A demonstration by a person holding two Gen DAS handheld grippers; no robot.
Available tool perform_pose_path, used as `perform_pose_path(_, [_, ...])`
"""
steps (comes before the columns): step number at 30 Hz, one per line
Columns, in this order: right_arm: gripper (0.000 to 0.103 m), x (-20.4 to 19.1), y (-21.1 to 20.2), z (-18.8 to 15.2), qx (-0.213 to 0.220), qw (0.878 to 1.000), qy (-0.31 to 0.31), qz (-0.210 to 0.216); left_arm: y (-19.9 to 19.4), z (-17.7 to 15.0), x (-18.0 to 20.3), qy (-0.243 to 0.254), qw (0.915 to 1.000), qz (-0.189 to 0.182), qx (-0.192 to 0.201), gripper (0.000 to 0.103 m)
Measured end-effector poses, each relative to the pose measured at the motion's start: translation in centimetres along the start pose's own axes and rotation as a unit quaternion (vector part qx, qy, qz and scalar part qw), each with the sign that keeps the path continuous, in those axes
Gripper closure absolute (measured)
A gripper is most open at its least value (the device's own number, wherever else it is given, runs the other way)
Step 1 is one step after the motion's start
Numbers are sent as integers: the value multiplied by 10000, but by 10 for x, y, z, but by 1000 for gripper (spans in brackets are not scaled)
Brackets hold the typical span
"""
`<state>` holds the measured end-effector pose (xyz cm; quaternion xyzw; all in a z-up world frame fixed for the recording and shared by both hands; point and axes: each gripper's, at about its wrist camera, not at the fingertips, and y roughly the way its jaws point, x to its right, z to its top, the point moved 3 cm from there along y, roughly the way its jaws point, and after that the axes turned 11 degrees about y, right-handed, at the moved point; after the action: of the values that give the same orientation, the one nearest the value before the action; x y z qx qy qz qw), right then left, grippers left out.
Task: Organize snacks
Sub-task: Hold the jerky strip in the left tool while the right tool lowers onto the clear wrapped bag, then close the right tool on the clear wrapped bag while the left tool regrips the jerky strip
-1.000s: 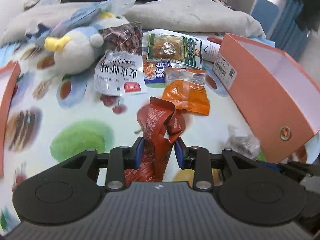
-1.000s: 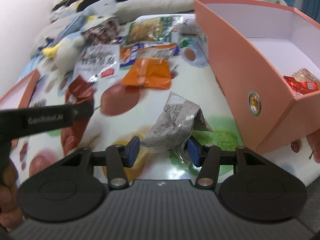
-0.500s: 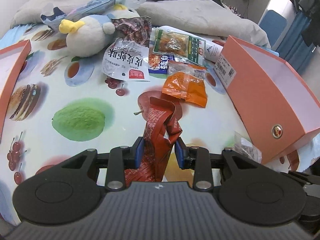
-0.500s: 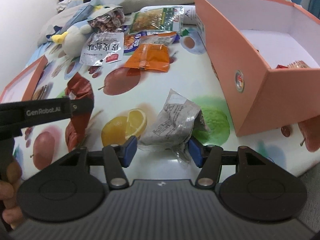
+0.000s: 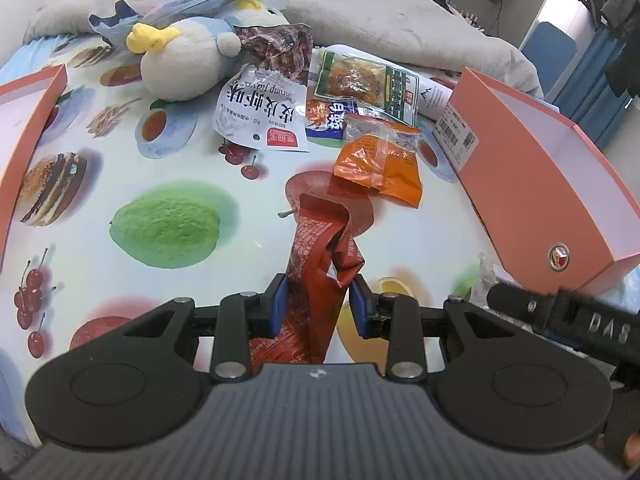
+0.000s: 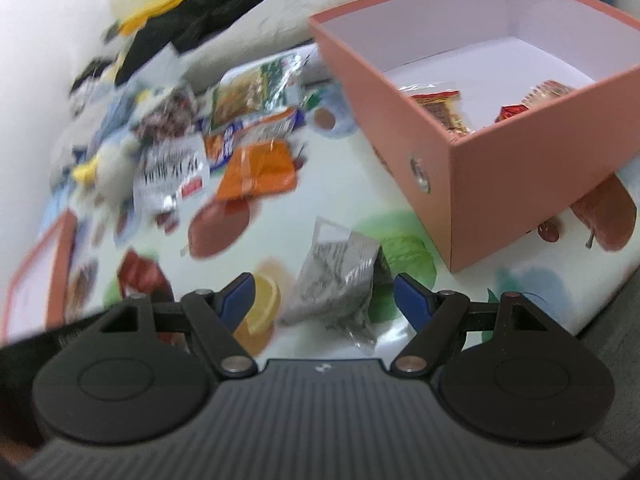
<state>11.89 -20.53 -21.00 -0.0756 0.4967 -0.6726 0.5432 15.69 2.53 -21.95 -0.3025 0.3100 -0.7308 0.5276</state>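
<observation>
My left gripper [image 5: 319,304] is shut on a crumpled red snack packet [image 5: 320,256], which stands up between its blue pads above the fruit-print tablecloth [image 5: 120,168]. My right gripper [image 6: 326,294] is opening; a silver snack packet [image 6: 336,276] sits between its jaws with a gap on each side, low over the cloth. The open orange box [image 6: 460,140] stands just to the right of it and holds a few red and yellow snack packets [image 6: 440,108]. The left wrist view shows the same box [image 5: 532,184] at the right.
Loose snacks lie beyond: an orange packet [image 5: 380,160], a white shrimp-chip bag [image 5: 260,116], a green packet [image 5: 360,80]. A plush penguin [image 5: 188,64] sits at the back. An orange lid [image 5: 28,120] lies at the left edge. Grey bedding is behind.
The right jaws have widened and let go of the silver packet, and that gripper has rolled. The left gripper keeps its hold on the red packet and has shifted slightly.
</observation>
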Motion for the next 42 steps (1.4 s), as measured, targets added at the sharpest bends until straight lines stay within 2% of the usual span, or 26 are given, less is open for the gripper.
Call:
perform_pose_path(5, [26,3,11,4,-36,9997,199,-158,-3,1,1,14,10000,55,27,65])
perform_pose_path(8, [28,6,16,5,-83,9995,295,-112,-4,1,3,36,10000,71,27,65])
perform_pose_path(12, [41,9,23,5,-169,9993,272,-217,-5,1,5,49,10000,57,36,65])
perform_pose_path(16, [45,12,25,7,-148,9991,270,-279,-8,4,7,69,9999,70,80,65])
perform_pose_path(17, [48,12,24,7,-125,9992,227,-288,-8,4,7,78,9999,71,89,65])
perform_pose_path(18, [59,11,24,8,-110,9994,187,-258,-8,5,8,88,9999,78,90,65])
perform_pose_path(22, [66,7,23,10,-134,9995,-77,-282,-5,5,8,100,9999,36,38,65])
perform_pose_path(24, [67,5,23,10,-168,9990,-321,-266,-5,4,8,133,9999,60,22,65])
perform_pose_path(27, [68,0,21,8,-170,9971,-702,-223,-2,4,8,244,9997,84,-40,57])
perform_pose_path(29, [69,-4,20,5,-140,9952,-945,-196,1,5,5,250,9996,108,-49,42])
perform_pose_path(36, [70,-11,23,0,-77,9897,-1419,-156,20,16,-2,559,9981,247,-64,42])
perform_pose_path(42, [70,-16,29,-1,-115,9853,-1699,-123,44,21,-6,823,9959,294,-243,42])
